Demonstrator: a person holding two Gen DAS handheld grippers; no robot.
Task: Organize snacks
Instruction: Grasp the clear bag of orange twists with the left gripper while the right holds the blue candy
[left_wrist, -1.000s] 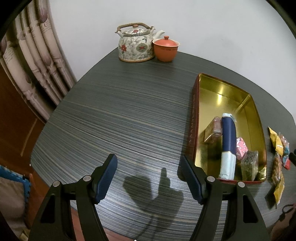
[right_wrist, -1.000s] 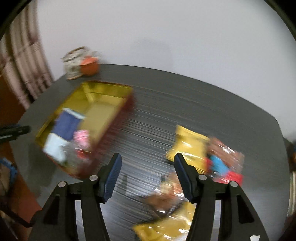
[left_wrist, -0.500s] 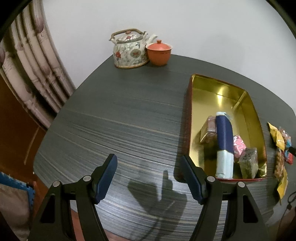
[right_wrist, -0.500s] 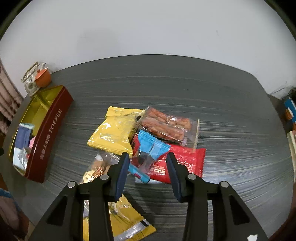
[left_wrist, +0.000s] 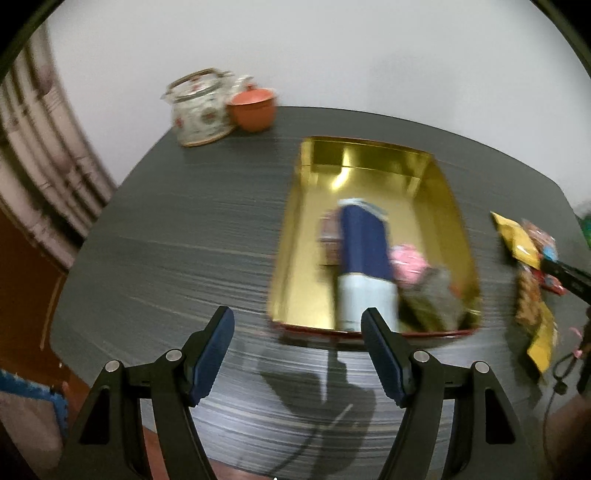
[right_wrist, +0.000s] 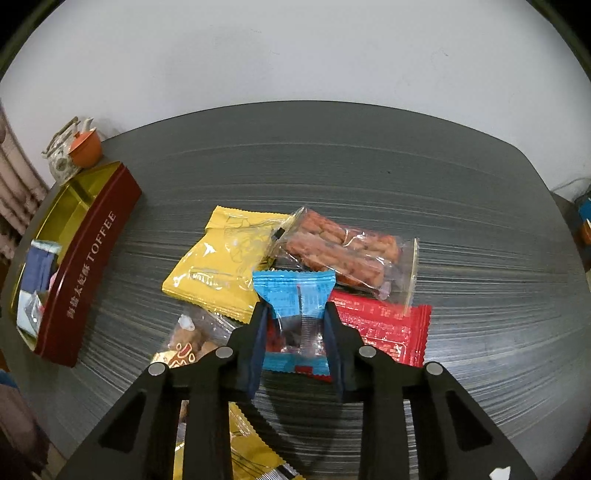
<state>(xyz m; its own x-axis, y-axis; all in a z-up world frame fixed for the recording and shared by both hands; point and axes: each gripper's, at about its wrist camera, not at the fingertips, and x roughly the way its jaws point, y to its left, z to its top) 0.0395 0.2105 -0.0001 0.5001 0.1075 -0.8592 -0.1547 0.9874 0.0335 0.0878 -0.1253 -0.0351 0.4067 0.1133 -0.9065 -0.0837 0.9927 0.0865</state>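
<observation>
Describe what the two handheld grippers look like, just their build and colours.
Both look alike. The left gripper and right gripper each have a matte black frame with triangular cut-outs, forking into two angled arms. Round silver pins sit at the joints. The fingers carry flat dark blue pads. No sleeves or markings show on either; a thin dark cable trails at the table's right edge.

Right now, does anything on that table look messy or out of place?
Yes: several snack packets lie in a loose, overlapping heap on the table beside the toffee tin instead of in it. The right gripper is shut on the blue packet from that heap. Nothing looks spilled or torn.
</observation>
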